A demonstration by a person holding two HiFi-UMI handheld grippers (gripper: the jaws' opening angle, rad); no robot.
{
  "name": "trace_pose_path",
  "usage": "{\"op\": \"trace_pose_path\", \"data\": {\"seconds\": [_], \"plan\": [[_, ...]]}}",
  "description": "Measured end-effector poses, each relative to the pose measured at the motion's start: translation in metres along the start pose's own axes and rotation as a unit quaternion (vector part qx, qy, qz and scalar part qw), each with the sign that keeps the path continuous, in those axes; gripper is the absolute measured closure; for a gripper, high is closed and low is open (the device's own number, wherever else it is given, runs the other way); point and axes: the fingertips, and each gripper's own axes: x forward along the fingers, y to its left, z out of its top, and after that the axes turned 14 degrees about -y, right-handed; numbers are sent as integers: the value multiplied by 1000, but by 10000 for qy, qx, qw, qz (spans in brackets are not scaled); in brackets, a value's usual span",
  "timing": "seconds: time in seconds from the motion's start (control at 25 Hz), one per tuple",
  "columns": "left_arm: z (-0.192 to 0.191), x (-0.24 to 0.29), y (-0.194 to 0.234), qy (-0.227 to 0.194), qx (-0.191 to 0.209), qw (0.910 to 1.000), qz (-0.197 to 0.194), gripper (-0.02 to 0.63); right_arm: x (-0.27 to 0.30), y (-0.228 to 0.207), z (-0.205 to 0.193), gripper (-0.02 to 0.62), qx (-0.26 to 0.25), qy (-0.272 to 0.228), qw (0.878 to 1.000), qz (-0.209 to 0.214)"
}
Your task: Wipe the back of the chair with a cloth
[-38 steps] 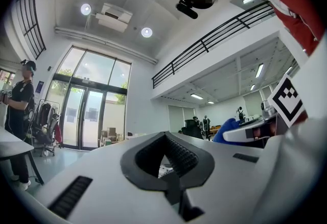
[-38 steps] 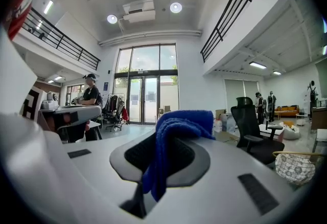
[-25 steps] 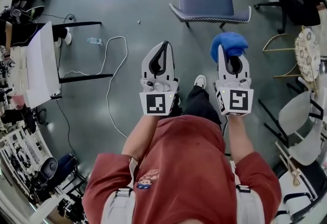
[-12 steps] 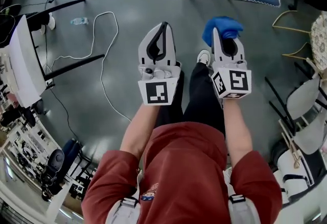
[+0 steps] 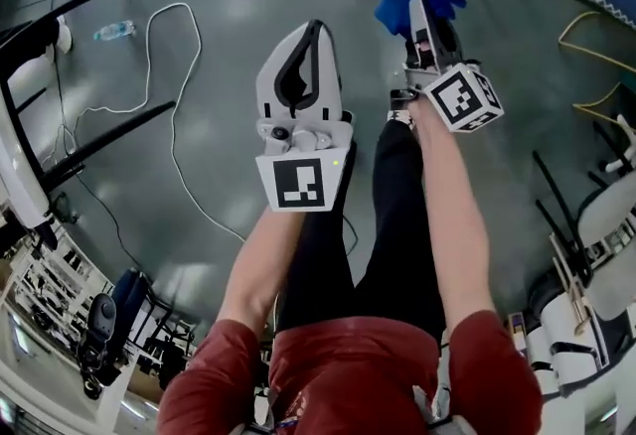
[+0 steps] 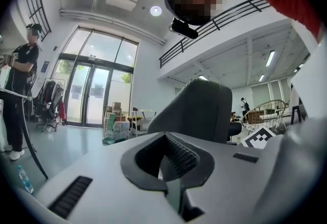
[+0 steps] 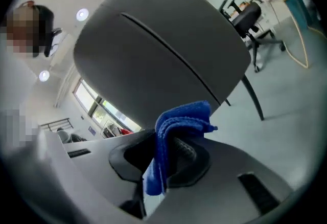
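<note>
right hand-held gripper (image 5: 418, 4) has reached forward, clamping the cloth (image 5: 391, 10).

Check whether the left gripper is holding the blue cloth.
No, the left gripper has its jaws together with nothing between them, while the blue cloth is clamped in the right gripper.

No legible text, brand, number or sign appears in any view. The only print is a coded square marker (image 5: 298, 183) on the left hand-held gripper (image 5: 317, 26) and a second marker (image 5: 459, 97) on the right hand-held gripper (image 5: 417, 6). Neither carries letters or digits.
</note>
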Motion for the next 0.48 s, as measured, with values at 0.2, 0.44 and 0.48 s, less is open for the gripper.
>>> {"op": "trace_pose_path", "data": {"seconds": [0.2,0.44,0.48], "plan": [[-52,-7,6,216,4,9998,54,592,42,-46,-32,534,809,-373,9960,-56],[-70,-9,26,423,-60,9986,303,592,78,-68,-41,534,1522,-783,9848,-294],[-69,-10,28,429,-96,9983,392,592,79,-68,-40,534,1569,-812,9838,-290]]}}
